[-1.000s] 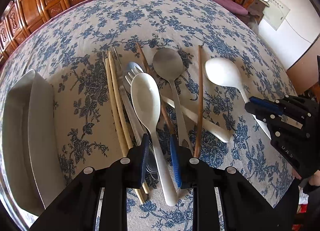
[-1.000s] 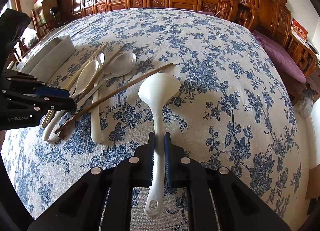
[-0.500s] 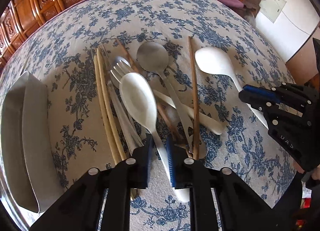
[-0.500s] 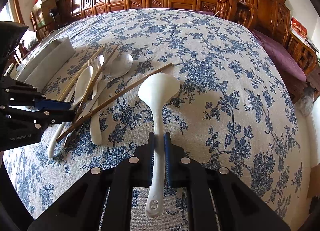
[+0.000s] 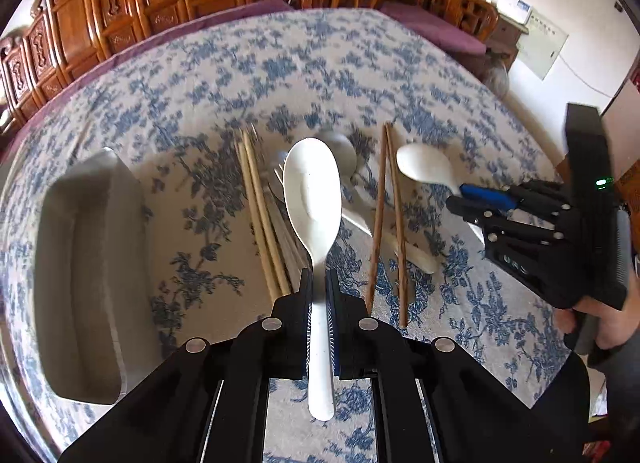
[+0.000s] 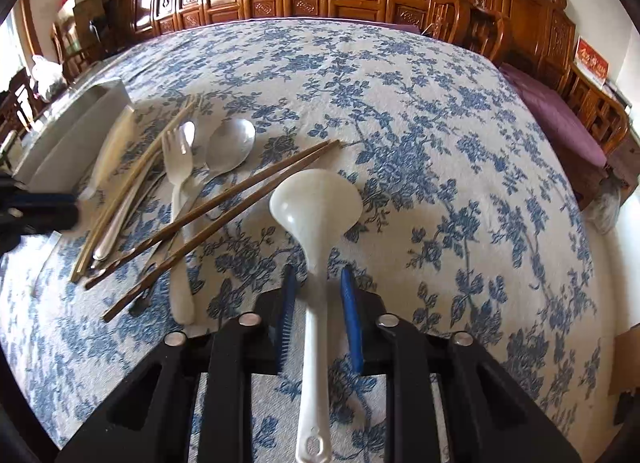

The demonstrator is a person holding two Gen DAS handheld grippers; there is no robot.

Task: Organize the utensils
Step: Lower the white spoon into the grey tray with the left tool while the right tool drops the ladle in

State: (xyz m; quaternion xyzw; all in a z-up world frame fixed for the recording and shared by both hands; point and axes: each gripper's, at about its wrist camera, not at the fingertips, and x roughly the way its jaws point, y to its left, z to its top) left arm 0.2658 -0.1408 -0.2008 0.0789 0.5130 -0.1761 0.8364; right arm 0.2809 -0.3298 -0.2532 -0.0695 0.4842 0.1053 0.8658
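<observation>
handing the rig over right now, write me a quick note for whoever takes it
Left gripper: jaws shut on the handle of a white plastic spoon, which looks raised above the pile.
Right gripper: jaws open on either side of the white plastic ladle, which lies on the blue floral tablecloth.
Still on the cloth: dark brown chopsticks, pale bamboo chopsticks, a metal spoon, a white fork.
The grey rectangular tray sits left of the pile and appears to hold nothing yet.
Left to do: likely place the spoon in the tray, then sort the rest.
</observation>
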